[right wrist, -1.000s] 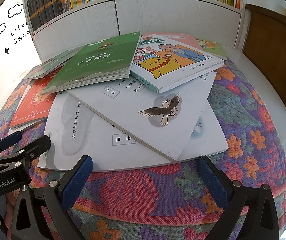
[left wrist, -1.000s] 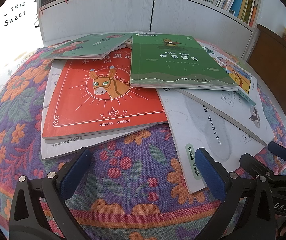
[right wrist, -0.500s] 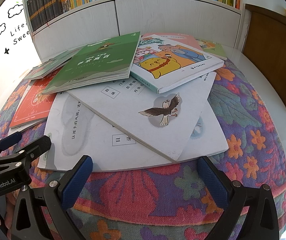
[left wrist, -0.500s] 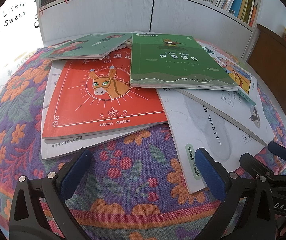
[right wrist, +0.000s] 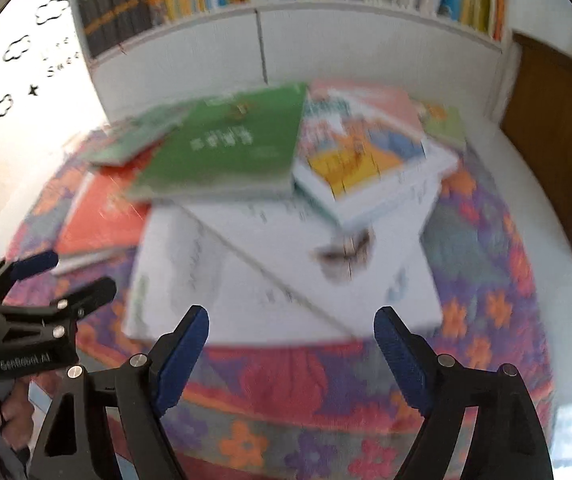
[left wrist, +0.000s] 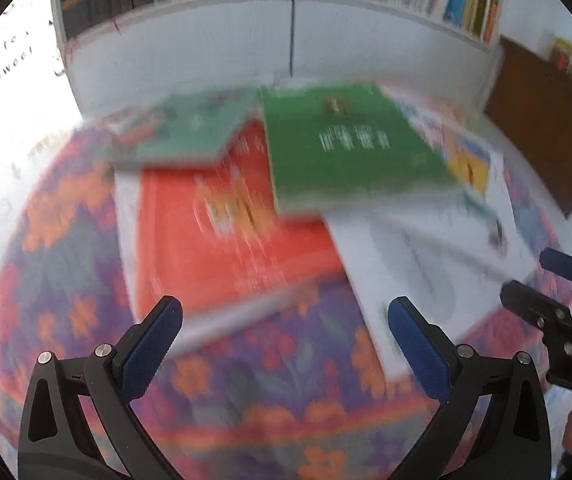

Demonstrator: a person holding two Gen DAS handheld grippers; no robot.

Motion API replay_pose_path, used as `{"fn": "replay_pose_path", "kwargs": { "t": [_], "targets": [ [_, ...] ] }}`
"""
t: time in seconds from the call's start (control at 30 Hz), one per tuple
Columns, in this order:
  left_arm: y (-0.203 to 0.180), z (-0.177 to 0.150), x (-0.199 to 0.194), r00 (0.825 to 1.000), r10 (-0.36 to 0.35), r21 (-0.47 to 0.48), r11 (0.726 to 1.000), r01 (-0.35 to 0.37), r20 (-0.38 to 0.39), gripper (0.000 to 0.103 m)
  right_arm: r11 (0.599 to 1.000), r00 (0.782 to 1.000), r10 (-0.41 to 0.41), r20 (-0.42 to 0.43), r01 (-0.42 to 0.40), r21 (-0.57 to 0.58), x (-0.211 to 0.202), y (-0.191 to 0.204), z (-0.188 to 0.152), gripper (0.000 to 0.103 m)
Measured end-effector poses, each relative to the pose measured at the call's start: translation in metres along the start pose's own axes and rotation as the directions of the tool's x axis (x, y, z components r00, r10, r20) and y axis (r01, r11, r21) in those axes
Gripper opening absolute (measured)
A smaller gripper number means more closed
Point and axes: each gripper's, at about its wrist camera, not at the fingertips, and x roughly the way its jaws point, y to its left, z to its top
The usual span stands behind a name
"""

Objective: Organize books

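Note:
Several books lie fanned over a floral-covered round table (left wrist: 66,280). A green book (left wrist: 350,148) (right wrist: 226,148) tops the pile, over a red book (left wrist: 214,232) (right wrist: 102,212) and white books (left wrist: 406,264) (right wrist: 286,276). A colourful picture book (right wrist: 362,160) sits at the right. My left gripper (left wrist: 284,320) hovers open above the near table edge, nothing between its blue pads. My right gripper (right wrist: 290,332) is above the white books' near edge; its jaws are closing with nothing between them. Both views are blurred.
A white bookcase (left wrist: 286,40) (right wrist: 286,40) full of upright books stands behind the table. A brown wooden cabinet (left wrist: 546,140) (right wrist: 558,140) is at the right. A hand (right wrist: 2,412) holds the left gripper at the lower left of the right wrist view.
Both grippers have risen, so the table and books look smaller and lower in view. The right gripper's jaws have narrowed. The books have not moved.

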Motion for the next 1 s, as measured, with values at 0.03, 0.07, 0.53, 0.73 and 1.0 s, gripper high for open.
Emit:
{"fn": "replay_pose_path", "kwargs": {
  "t": [0.03, 0.07, 0.53, 0.73, 1.0],
  "targets": [
    [0.003, 0.011, 0.001, 1.0, 0.005, 0.003, 1.0, -0.005, 0.011, 0.102, 1.0, 1.0, -0.001, 0.017, 0.001, -0.004, -0.001, 0.0, 0.01, 0.084],
    [0.006, 0.024, 0.006, 1.0, 0.002, 0.008, 1.0, -0.003, 0.016, 0.102, 1.0, 1.0, -0.004, 0.03, 0.004, -0.001, -0.001, 0.0, 0.017, 0.084],
    [0.023, 0.077, 0.087, 0.986, -0.153, -0.058, 0.987, 0.149, -0.071, 0.063, 0.996, 0.999, 0.012, -0.048, -0.007, 0.088, 0.09, -0.02, 0.113, 0.058],
    [-0.023, 0.056, 0.064, 0.991, -0.12, 0.153, 0.98, 0.128, -0.059, 0.06, 1.0, 0.997, -0.006, -0.077, 0.005, -0.017, 0.083, 0.021, 0.095, 0.051],
    [-0.025, 0.004, 0.027, 0.981, -0.15, 0.193, 0.966, 0.172, -0.125, 0.06, 0.997, 0.985, 0.074, -0.155, -0.072, 0.02, 0.056, 0.019, 0.051, 0.052]
  ]
}}
